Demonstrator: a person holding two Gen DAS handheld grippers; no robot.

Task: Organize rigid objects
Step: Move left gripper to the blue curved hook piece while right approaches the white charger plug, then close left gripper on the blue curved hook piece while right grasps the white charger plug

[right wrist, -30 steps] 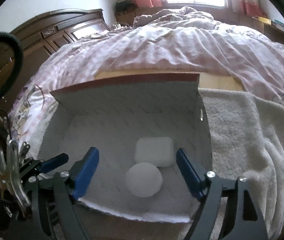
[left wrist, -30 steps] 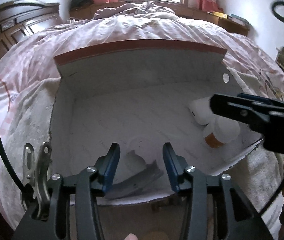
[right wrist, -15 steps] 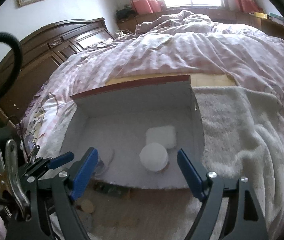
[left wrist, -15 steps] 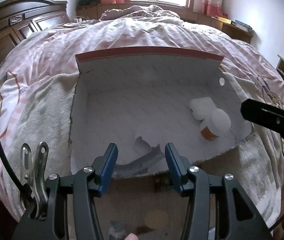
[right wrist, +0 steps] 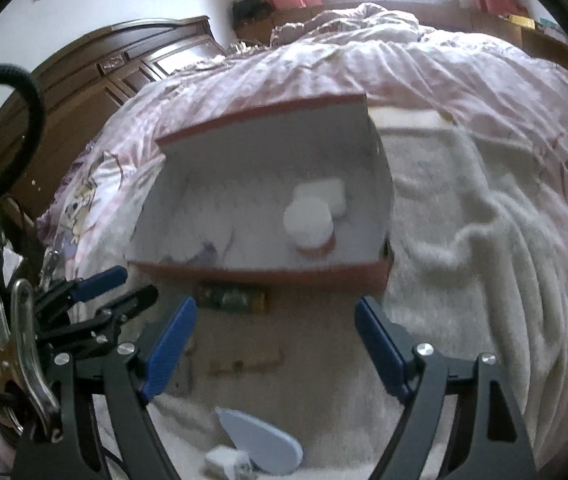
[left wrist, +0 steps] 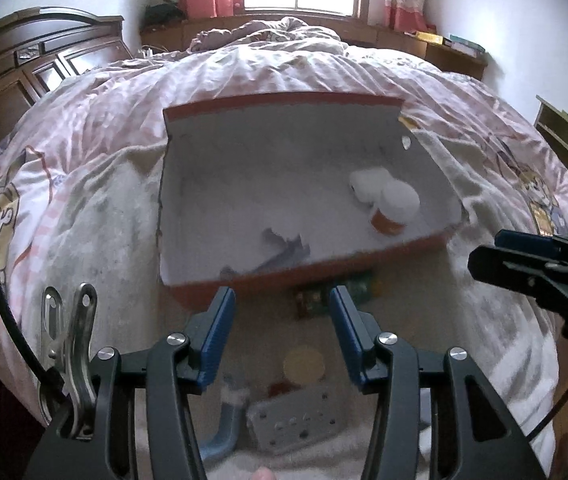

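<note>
A red box with a white inside lies open on the bed. In it stand an orange bottle with a white cap and a white square block, and a grey tool lies near its front wall. My left gripper hangs open and holds nothing, short of the box's front wall. Below it lie a green packet, a yellow disc and a grey plate with holes. My right gripper is open and holds nothing, in front of the box and above a pale blue oval piece.
The box rests on a shaggy pale towel spread over a pink quilt. A dark wooden headboard stands at the left. A blue curved piece lies beside the grey plate. The left gripper shows at the right wrist view's left edge.
Both grippers have drawn back from over the box, which now sits farther off. The loose items in front of it have come into view. The left jaws stand slightly wider.
</note>
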